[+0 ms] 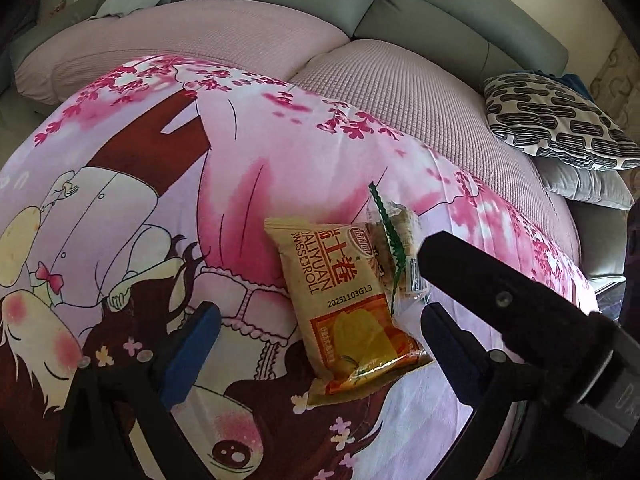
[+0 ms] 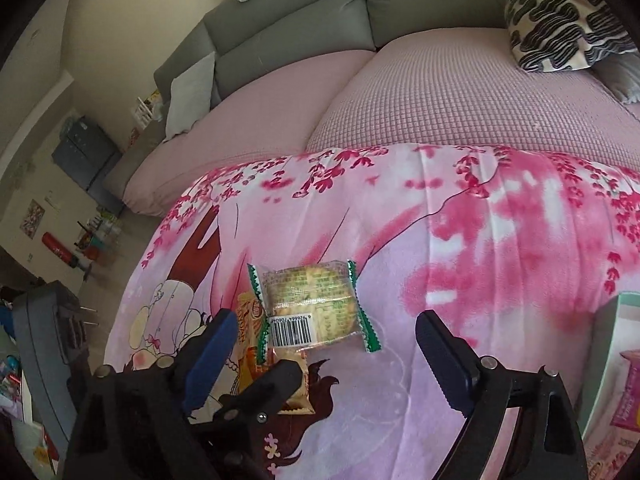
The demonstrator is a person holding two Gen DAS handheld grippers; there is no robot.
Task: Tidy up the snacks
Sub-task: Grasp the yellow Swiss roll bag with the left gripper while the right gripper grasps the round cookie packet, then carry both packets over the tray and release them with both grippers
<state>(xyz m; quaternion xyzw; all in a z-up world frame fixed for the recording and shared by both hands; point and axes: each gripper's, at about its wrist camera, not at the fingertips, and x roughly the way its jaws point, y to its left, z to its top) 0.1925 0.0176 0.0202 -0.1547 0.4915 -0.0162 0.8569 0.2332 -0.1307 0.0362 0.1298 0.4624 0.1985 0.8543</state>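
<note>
Here, left gripper (image 1: 320,332) wide open around Swiss roll packet (image 1: 348,304); right gripper (image 2: 326,348) likewise agape, cracker pack (image 2: 312,304) between its jaws.

The pink cartoon-print cloth (image 2: 460,280) lies bare to the right of the clear green-edged cracker packet (image 2: 310,306) and beyond it, so a hand-held gripper could pass freely there. That packet overlaps the yellow swiss-roll wrapper (image 1: 348,304), leaving no gap between the two. The right hand-held gripper (image 2: 324,360) has a black finger of the other tool crossing beneath it, crowding the near left side. A pale green-rimmed box (image 2: 624,360) blocks the far right edge.
</note>
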